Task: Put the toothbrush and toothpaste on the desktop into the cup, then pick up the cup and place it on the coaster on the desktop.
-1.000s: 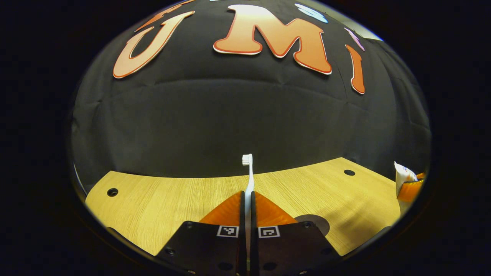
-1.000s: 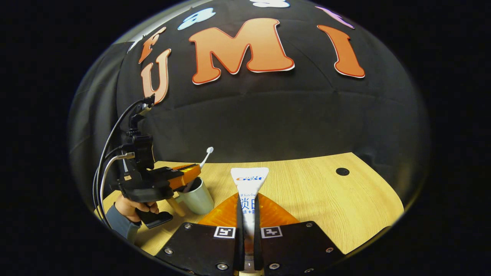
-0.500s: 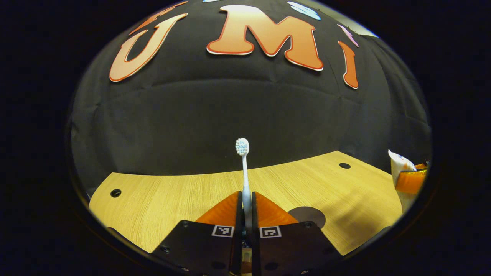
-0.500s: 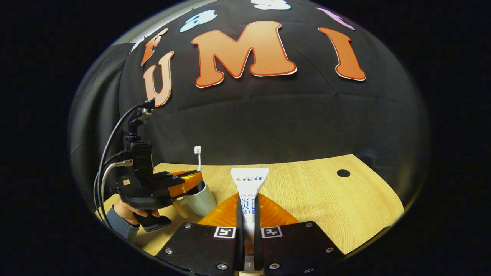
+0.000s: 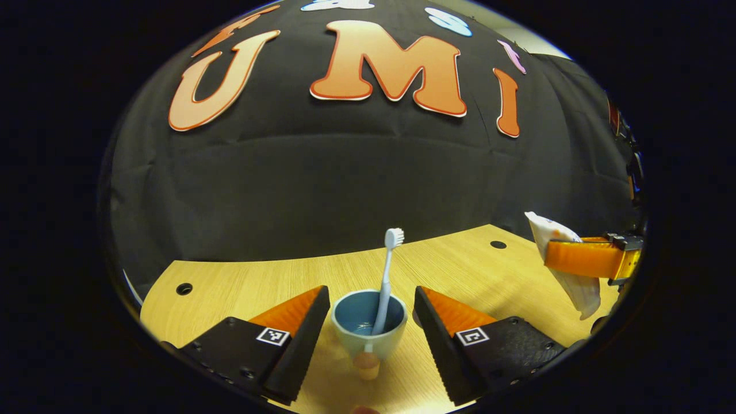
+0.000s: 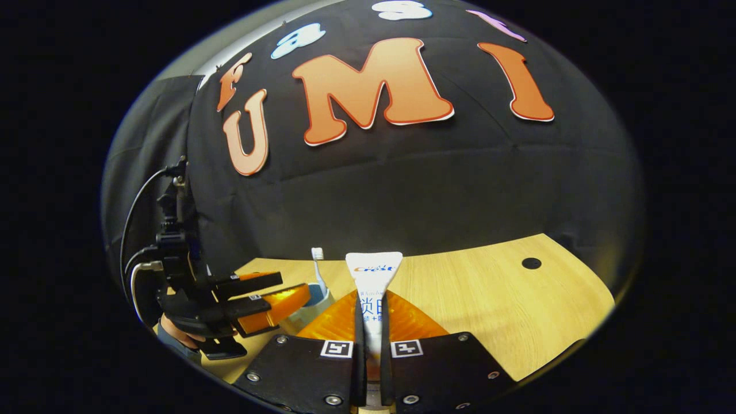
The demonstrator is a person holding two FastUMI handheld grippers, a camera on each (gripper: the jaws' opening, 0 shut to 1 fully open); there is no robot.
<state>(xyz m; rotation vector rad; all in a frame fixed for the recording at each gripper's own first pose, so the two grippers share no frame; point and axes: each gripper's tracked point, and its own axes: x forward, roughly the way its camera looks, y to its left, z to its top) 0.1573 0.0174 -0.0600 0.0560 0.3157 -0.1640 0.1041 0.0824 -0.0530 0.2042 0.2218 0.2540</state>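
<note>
A pale cup with a blue inside stands on the wooden desktop, and the white toothbrush leans in it, head up. My left gripper is open, its fingers spread on either side of the cup. In the right gripper view the white toothpaste tube stands upright with my right gripper shut on it. That tube and gripper also appear at the far right of the left gripper view. The cup and toothbrush sit left of the tube, with the left gripper beside them.
The desktop has small round holes, one at the far left, one at the far right and one in the right gripper view. A hand holds the left gripper, with cables rising behind it.
My left gripper has opened and let go of the toothbrush, which now stands in the cup. The right gripper still holds the tube and has moved little.
</note>
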